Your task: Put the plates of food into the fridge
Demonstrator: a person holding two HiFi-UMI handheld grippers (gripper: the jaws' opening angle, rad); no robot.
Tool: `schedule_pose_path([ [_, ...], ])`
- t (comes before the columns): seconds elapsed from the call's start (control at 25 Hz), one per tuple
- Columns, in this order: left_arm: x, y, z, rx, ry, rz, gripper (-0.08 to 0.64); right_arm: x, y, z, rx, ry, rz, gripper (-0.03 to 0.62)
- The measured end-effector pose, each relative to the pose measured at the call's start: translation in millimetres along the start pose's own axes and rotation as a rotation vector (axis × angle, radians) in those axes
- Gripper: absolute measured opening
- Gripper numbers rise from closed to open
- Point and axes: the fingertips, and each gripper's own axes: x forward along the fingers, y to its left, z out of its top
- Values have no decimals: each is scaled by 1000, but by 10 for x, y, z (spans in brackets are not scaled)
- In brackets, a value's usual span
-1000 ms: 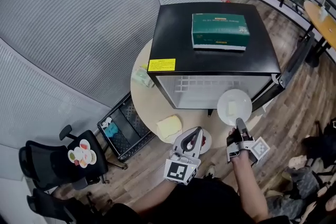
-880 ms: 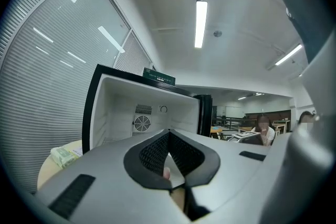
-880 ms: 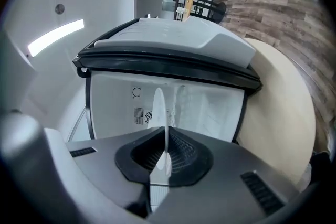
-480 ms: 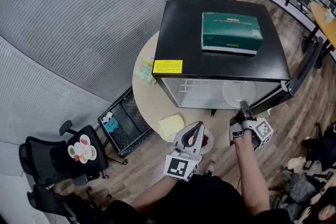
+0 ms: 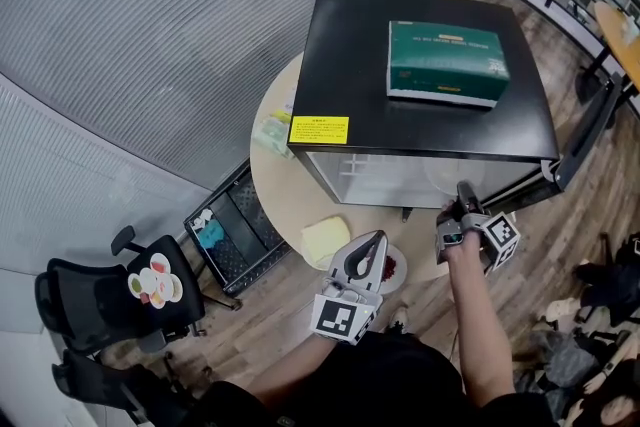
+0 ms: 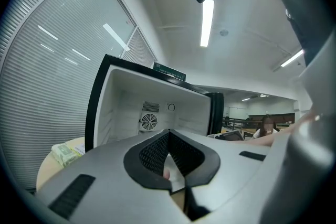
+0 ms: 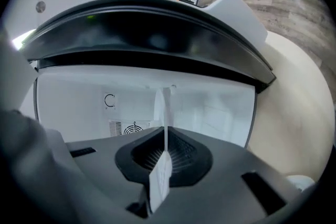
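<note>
**White plate at the fridge mouth, second plate held low**

White and thin, the plate in our right tongs shows edge-on between the jaws, which are closed tight on its rim. From the head view it reads as a level disc just under the front lip of the fridge, so we judge it is being carried flat to keep whatever is on it from sliding. The right gripper view looks straight into the pale fridge interior, which suggests that plate is lined up for a shelf there.

Our left tongs are fully closed too, pinching the rim of the plate of red food. That plate sits low over the edge of the round worktop, near the fridge but outside it. Holding it back this way leaves the opening free for one plate at a time.

The fridge door stands swung wide to the right, clear of both arms. A green box lies on the fridge's black top.
</note>
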Motion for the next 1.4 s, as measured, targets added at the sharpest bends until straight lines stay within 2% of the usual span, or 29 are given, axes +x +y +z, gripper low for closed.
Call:
schedule_pose_path([
  [0.24, -21, 31, -10, -7, -2, 4, 5, 116, 2, 40, -10, -11, -2, 17],
  [0.36, -44, 28, -2, -10, -5, 5, 5, 74, 17, 53, -55, -30, 4, 19],
  [0.48, -69, 18, 10, -11, -15, 3, 5, 45, 50, 78, -64, -42, 30, 95],
  [0.64, -125, 14, -8, -7, -9, 4, 5, -81, -56, 32, -104, -18, -1, 109],
  [0.84, -185, -19, -45, -12, 4, 9, 6, -445, -140, -103, -365, 23, -26, 109],
  [0.96, -231, -68, -55, -15, -2, -2, 5, -704, -146, -263, -428, 66, -5, 109],
  [1.04, -248, -105, -66, -22, 7, -8, 5, -869, -99, -346, -525, 93, 7, 109],
  [1.12, -256, -133, -75, -25, 14, -12, 5, -1030, -16, -427, -681, 95, 19, 83],
  [1.16, -264, -148, -75, -24, 16, -11, 5, -1112, 31, -463, -788, 85, 26, 15],
  [1.24, -299, -193, -67, -22, 20, -2, 5, -1294, 146, -526, -1009, 62, 50, 8],
  [1.28, -326, -221, -61, -21, 22, 4, 5, -1390, 211, -552, -1090, 53, 64, 8],
  [1.4, -420, -315, -38, -19, 22, 21, 5, -1664, 435, -596, -1251, 22, 103, 8],
])
